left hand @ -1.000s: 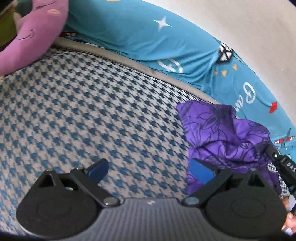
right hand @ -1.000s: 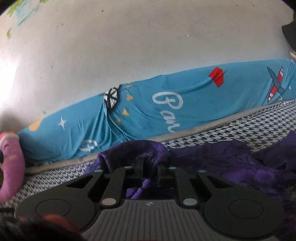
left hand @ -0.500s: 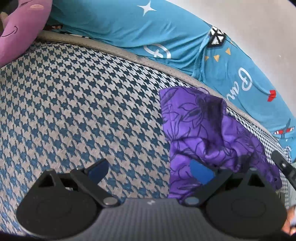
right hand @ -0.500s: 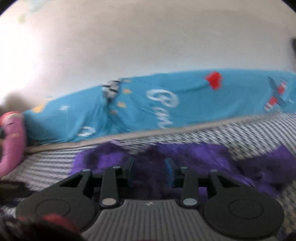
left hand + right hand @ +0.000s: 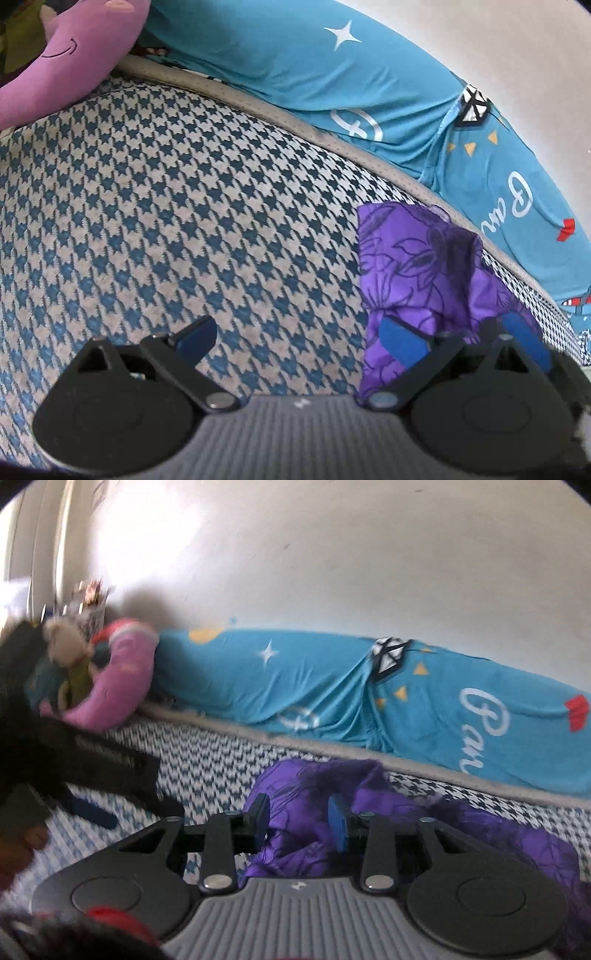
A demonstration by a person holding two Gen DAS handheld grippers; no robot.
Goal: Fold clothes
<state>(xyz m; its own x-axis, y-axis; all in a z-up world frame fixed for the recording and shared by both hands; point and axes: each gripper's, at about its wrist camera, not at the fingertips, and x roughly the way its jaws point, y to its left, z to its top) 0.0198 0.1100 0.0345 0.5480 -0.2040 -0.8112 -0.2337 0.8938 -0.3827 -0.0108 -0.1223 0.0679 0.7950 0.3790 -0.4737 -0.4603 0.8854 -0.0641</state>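
Note:
A crumpled purple floral garment [image 5: 424, 266] lies on the blue-and-white houndstooth bed cover [image 5: 184, 206], near its far edge. My left gripper [image 5: 299, 339] is open just above the cover, and its right pad [image 5: 402, 341] overlaps the garment's left edge. In the right wrist view the same garment [image 5: 461, 823] spreads out to the right. My right gripper [image 5: 298, 825] hangs open over its bunched left end, with cloth showing in the gap but not pinched. The left gripper [image 5: 110, 768] appears there as a black shape at the left.
A turquoise printed sheet [image 5: 332, 74] covers a long bolster along the wall beyond the bed edge. A pink plush toy [image 5: 66, 62] lies at the far left corner, also seen as the plush [image 5: 122, 679] beside a pile of stuffed toys. A white wall [image 5: 332, 554] rises behind.
The right gripper, shut on the garment's bunched end a second ago, has opened and let it go. The cloth has settled on the bed. The left gripper stays open.

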